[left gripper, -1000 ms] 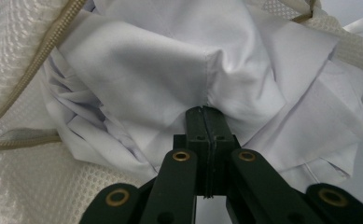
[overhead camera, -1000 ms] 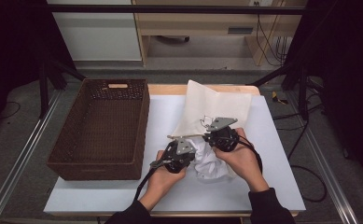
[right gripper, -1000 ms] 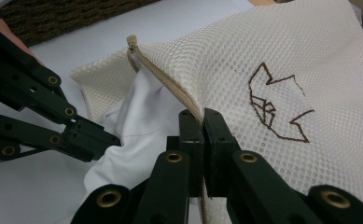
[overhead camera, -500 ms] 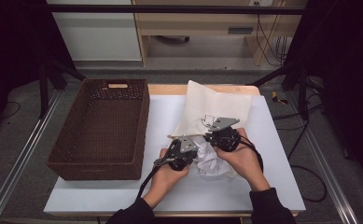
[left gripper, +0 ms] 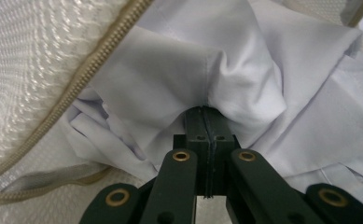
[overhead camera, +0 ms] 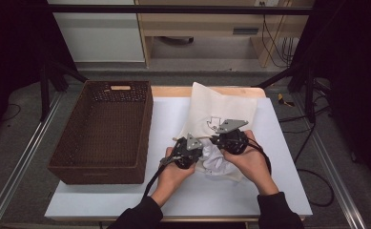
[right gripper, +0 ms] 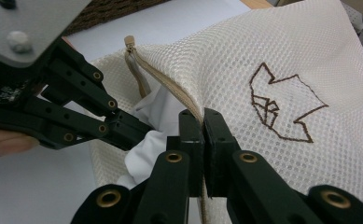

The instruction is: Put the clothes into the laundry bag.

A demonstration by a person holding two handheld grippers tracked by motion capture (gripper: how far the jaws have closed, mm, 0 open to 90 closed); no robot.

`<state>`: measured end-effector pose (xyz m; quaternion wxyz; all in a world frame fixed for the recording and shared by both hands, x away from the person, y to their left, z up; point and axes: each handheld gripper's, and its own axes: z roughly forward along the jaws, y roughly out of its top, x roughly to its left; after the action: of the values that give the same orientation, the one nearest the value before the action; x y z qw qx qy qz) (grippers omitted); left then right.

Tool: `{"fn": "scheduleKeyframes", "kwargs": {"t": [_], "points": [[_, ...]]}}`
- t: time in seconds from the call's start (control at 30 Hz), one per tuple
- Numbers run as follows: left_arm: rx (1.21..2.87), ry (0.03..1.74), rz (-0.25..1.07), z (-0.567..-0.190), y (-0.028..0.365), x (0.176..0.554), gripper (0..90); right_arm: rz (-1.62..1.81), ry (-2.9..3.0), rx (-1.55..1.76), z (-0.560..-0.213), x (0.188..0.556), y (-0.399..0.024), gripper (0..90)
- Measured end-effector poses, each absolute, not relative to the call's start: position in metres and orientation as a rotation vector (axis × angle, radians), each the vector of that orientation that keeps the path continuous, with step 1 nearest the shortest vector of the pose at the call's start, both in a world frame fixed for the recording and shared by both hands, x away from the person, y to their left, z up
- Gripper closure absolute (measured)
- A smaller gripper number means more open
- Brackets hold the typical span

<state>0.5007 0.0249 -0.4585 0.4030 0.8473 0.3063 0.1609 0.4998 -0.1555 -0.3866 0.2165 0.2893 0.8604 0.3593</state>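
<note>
Mesh bag (overhead camera: 223,112) lay on the white counter (overhead camera: 173,119), right of the wicker basket (overhead camera: 104,131). Right gripper (right gripper: 202,122) was clamped on its zippered edge (right gripper: 170,84). Left gripper (left gripper: 206,116) pinched the white cloth (left gripper: 179,74) at the bag's near opening.

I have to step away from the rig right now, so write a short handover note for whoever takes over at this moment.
Left gripper: shut on the white cloth, at the bag's mouth.
Right gripper: shut on the zipper edge of the mesh bag, holding the opening up.
The bag lies on the white table, right of the brown basket.
Done: cloth partly inside the bag.
Left: likely push the rest in and close the zipper; where the bag goes next is unclear.
</note>
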Motion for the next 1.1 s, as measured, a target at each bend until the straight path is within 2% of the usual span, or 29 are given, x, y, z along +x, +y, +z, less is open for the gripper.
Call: {"fn": "scheduleKeyframes", "kwargs": {"t": [0.4, 0.7, 1.1], "points": [[2.142, 0.784, 0.432, -0.459, 0.020, 0.509, 90.0, 1.008, 2.376, 0.797, -0.383, 0.499, -0.159, 88.0], [2.110, 0.819, 0.398, -0.462, 0.024, 0.519, 90.0, 1.010, 2.369, 0.807, -0.383, 0.499, -0.159, 88.0], [2.126, 0.810, 0.441, -0.464, 0.015, 0.526, 90.0, 1.014, 2.364, 0.817, -0.384, 0.501, -0.163, 88.0]]}}
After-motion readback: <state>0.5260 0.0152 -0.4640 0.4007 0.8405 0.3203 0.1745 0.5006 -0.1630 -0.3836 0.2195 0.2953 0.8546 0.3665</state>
